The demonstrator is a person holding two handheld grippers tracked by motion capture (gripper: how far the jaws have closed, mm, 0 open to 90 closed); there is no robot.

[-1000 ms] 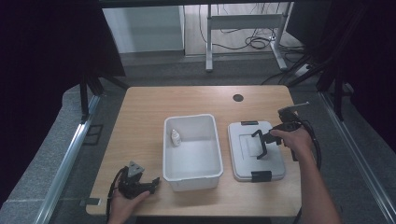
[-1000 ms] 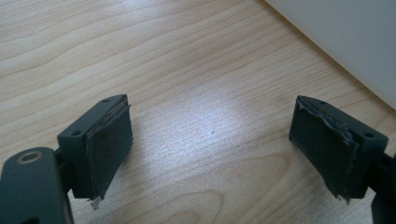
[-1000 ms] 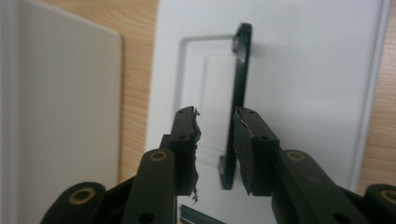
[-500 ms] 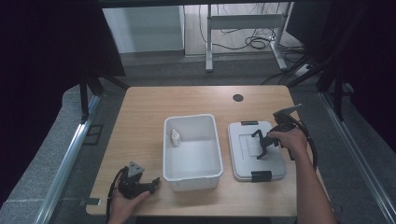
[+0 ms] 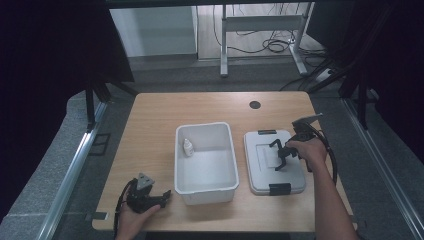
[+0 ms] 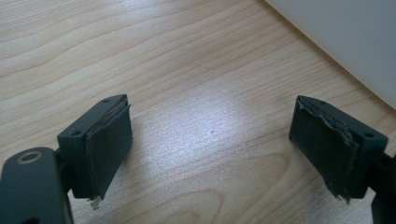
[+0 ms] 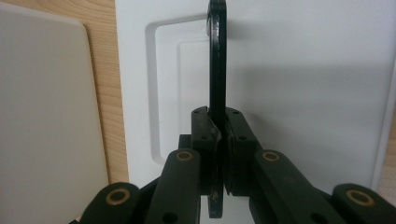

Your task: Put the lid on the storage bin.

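Note:
A grey-white lid (image 5: 274,172) with black clips lies flat on the table, right of an open white bin (image 5: 204,126). Its thin black handle (image 7: 217,56) stands up on edge. My right gripper (image 7: 218,140) has just been closing and is now shut on that handle, pads pressed to both sides. From above, the right gripper (image 5: 282,155) sits over the middle of the lid. My left gripper (image 6: 210,149) rests open on bare wood at the front left corner (image 5: 162,196), nothing between its fingers. A small white bottle (image 5: 188,146) stands inside the bin.
The wooden table (image 5: 150,125) has a round black cable hole (image 5: 255,105) at the back. The bin's wall (image 6: 345,37) is just ahead and right of the left gripper. A metal rail (image 5: 75,170) runs along the table's left side.
The right hand has shifted slightly over the lid and its jaws have drawn in onto the handle. The left hand and gripper have stayed put.

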